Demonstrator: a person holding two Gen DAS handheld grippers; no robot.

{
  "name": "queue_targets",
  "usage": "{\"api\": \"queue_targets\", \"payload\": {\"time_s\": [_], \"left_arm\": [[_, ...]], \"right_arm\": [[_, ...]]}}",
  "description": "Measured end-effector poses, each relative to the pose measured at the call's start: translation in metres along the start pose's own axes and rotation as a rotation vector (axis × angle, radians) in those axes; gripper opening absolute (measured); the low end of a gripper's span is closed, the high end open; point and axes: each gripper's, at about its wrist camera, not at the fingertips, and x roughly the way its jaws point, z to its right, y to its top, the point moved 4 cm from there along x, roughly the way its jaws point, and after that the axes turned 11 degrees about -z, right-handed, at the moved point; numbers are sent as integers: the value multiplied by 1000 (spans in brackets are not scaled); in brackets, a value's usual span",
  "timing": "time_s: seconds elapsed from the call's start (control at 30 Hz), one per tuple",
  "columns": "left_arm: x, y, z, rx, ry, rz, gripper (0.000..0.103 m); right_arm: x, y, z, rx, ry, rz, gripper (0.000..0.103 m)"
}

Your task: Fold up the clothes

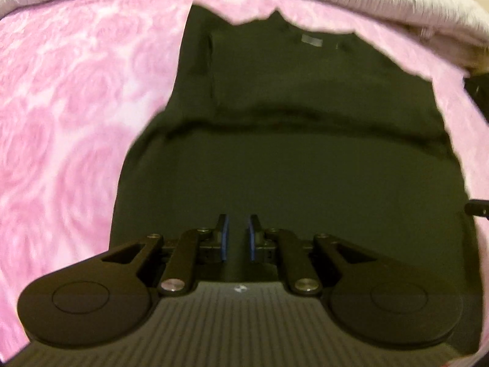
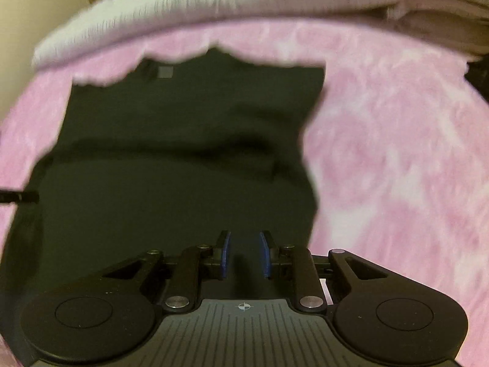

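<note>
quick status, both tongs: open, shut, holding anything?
Left tongs: narrow gap; dark fabric of the shirt between the pads, grip cannot be told.
Right tongs: same, over the shirt's edge.

A fluffy pink blanket (image 1: 67, 98) with rose shapes. Just behind the pink blanket lies a pale ribbed blanket (image 2: 244, 3).

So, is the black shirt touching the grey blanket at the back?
Apart. The right wrist view shows a strip of pink blanket between the shirt's far edge and the grey blanket.

No readable text; neck label (image 1: 311, 40) blank
</note>
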Motion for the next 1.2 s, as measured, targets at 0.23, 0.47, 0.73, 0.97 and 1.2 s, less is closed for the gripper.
{"api": "queue_targets", "payload": {"time_s": [0.23,0.47,0.73,0.97,1.2], "left_arm": [[-35,-48,-36,-45,-25,-36,9],[-67,9,-41,-73,-56,86,10],[-53,113,-61,-186,-103,155,10],[-37,184,-81,-189,-163,97,25],[-11,262,-82,-167,-171,64,28]], "right_arm": [[-19,-77,11,171,-114,-116,22],[-7,-9,-24,146,77,-89,21],[39,136,-83,-53,175,-85,21],[65,189,-91,-5,65,-6,22],[48,215,-25,287,35,69,22]]}}
